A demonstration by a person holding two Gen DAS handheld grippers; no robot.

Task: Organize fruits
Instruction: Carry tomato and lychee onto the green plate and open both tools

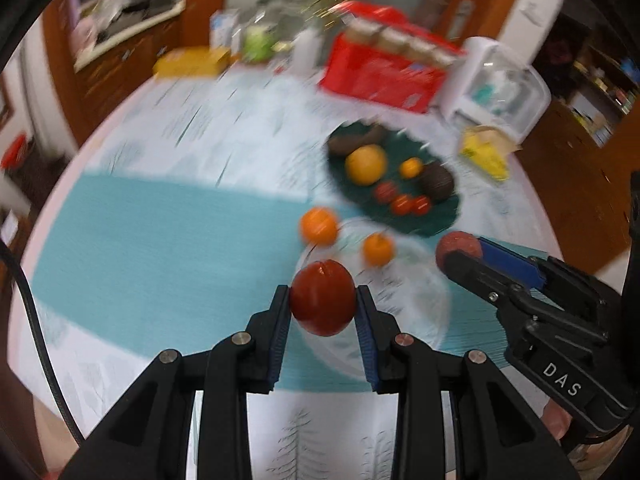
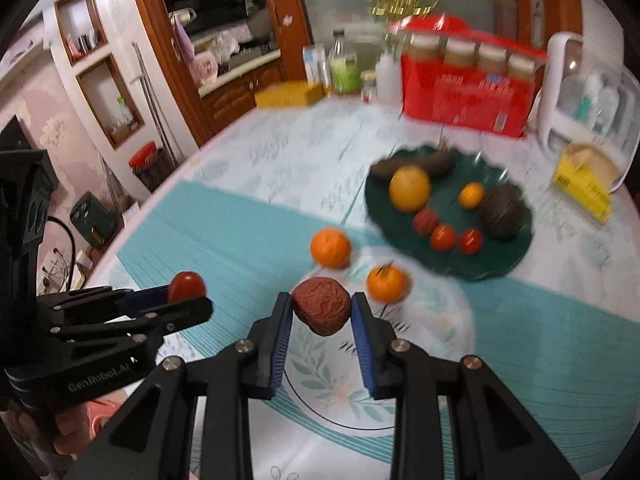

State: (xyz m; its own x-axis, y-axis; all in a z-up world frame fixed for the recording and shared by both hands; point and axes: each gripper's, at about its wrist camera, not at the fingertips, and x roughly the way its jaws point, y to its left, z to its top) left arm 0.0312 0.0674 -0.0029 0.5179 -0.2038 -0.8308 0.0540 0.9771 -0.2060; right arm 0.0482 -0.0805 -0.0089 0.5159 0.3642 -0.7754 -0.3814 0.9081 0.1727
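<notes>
A: What does the left claw (image 1: pixel 322 304) carry?
B: A smooth red tomato (image 1: pixel 322 303), pinched between its blue pads above the clear plate (image 1: pixel 420 300).
A: And the right claw (image 2: pixel 321 310)?
B: It is closed on a wrinkled dark-red fruit (image 2: pixel 321 311). Beyond both claws, two oranges (image 2: pixel 331 247) lie on the desk (image 2: pixel 224 232), before the green dish (image 2: pixel 504 258) of fruit. Motion blur smears everything farther off.

dish (image 2: pixel 516 256) sitting toward surface (image 2: pixel 240 240) far right edge | two oranges (image 2: pixel 330 247) lying just before it | box (image 2: pixel 464 96) standing behind dish at far edge
</notes>
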